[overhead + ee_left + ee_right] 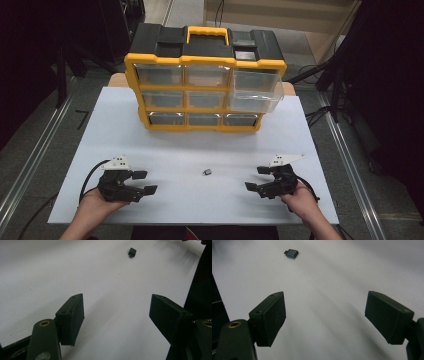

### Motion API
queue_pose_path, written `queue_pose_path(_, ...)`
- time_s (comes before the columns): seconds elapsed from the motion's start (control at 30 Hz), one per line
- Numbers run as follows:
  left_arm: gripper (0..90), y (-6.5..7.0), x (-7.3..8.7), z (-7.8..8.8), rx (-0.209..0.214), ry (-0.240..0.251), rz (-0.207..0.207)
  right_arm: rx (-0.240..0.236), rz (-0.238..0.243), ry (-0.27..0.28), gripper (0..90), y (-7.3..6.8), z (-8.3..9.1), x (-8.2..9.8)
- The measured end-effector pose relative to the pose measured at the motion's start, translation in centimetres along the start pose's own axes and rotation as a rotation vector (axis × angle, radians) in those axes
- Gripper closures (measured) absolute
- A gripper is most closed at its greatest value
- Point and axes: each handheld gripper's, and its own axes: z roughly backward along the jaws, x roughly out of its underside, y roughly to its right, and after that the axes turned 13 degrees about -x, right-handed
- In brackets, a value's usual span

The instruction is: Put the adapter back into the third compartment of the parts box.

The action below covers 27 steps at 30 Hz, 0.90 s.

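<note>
A small dark adapter-like part (pixel 207 172) lies on the white table (pixel 190 150) between the two hands. My left gripper (pixel 144 182) rests low at the front left, jaws wide open and empty; its view has the small part (pixel 132 252) far ahead. At the front right my right gripper (pixel 257 178) is likewise open and empty, with the part (pixel 291 253) ahead and to the left of its jaws. A yellow and black drawer organizer (pixel 205 80) stands at the back of the table, its upper right clear drawer (pixel 255 90) pulled out.
The organizer holds several clear drawers, the others pushed in. Dark floor with metal rails runs along both sides of the table. The table's front edge lies close under both hands.
</note>
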Motion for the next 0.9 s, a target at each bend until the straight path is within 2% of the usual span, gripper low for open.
queue_pose_path(0.1, 29.7, -0.08, -0.11, -0.11, -0.009, 0.000, 0.008, -0.005, -0.002, 0.004, 15.3, 0.21, -0.01, -0.14)
queue_pose_path(0.23, 29.6, 0.05, -0.13, -0.04, -0.020, -0.008, -0.003, -0.005, -0.007, 0.000, 15.7, 0.56, -0.06, -0.24)
queue_pose_path(0.33, 29.6, 0.10, -0.09, -0.04, -0.020, -0.007, 0.001, -0.027, -0.027, -0.008, 18.1, 0.69, -0.09, -0.26)
queue_pose_path(0.83, 28.1, -0.45, -0.20, 0.14, -0.021, 0.020, 0.034, -0.011, -0.028, -0.012, 18.1, 0.35, -0.18, -0.12)
queue_pose_path(0.9, 28.1, -0.49, -0.12, 0.28, -0.035, 0.021, 0.039, -0.010, -0.022, -0.015, 18.1, 0.22, -0.19, -0.15)
